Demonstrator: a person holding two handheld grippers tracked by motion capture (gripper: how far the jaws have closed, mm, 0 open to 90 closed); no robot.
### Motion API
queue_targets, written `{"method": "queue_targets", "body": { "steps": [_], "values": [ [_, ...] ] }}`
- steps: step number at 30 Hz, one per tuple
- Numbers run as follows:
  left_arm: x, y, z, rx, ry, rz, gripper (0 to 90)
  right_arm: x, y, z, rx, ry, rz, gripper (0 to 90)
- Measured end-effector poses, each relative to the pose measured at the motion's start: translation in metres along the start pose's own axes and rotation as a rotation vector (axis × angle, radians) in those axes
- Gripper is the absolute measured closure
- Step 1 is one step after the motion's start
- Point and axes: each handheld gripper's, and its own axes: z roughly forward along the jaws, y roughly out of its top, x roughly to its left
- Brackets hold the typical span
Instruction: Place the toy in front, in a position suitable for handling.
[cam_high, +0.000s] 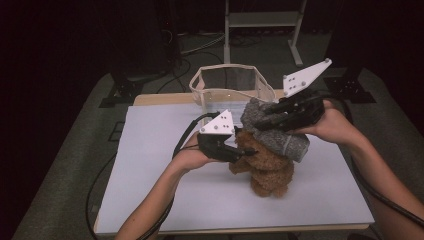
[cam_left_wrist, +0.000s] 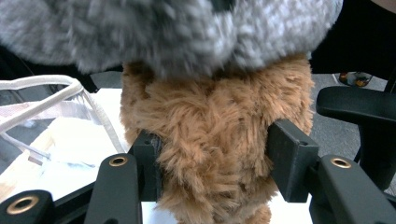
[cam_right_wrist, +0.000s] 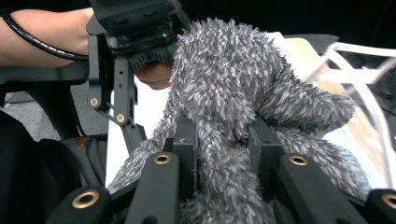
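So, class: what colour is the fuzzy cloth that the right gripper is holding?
Grey flecked with white. The cloth shows best in the right gripper view, pinched by the right gripper.

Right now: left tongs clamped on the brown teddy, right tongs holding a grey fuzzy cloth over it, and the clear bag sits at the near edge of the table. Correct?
One thing is off: the clear bag sits at the far edge of the table, beyond the toy, as the high view shows. The rest holds: left tongs clamped on the brown teddy, right tongs holding the grey fuzzy cloth over it.
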Motion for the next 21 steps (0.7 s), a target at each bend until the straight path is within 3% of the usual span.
{"method": "queue_targets", "body": {
  "steps": [5, 9, 11, 14, 17, 19, 21],
  "values": [
    [0.001, 0.002, 0.003, 0.0, -0.008, -0.001, 45.4, -0.008, -0.017, -0.023, -0.002, -0.041, 0.051, 68.8],
    [0.002, 0.004, 0.005, 0.01, -0.012, 0.004, 44.6, -0.01, -0.023, -0.026, -0.009, -0.034, 0.066, 68.8],
    [0.002, 0.007, 0.005, 0.021, -0.008, -0.004, 41.0, -0.01, -0.022, -0.022, -0.005, -0.032, 0.06, 68.8],
    [0.003, 0.01, 0.004, 0.029, -0.004, -0.032, 26.2, -0.01, -0.018, -0.011, -0.013, -0.014, 0.057, 68.8],
    [0.002, 0.012, 0.002, 0.04, 0.001, -0.028, 26.8, -0.009, -0.014, -0.003, -0.013, -0.001, 0.046, 68.8],
    [0.003, 0.008, 0.001, 0.055, 0.002, -0.025, 35.6, -0.006, -0.007, 0.009, -0.01, 0.025, 0.024, 68.7],
    [0.003, 0.005, -0.001, 0.06, -0.001, -0.017, 37.9, -0.005, -0.004, 0.013, -0.002, 0.034, 0.014, 68.8]
  ]
}}
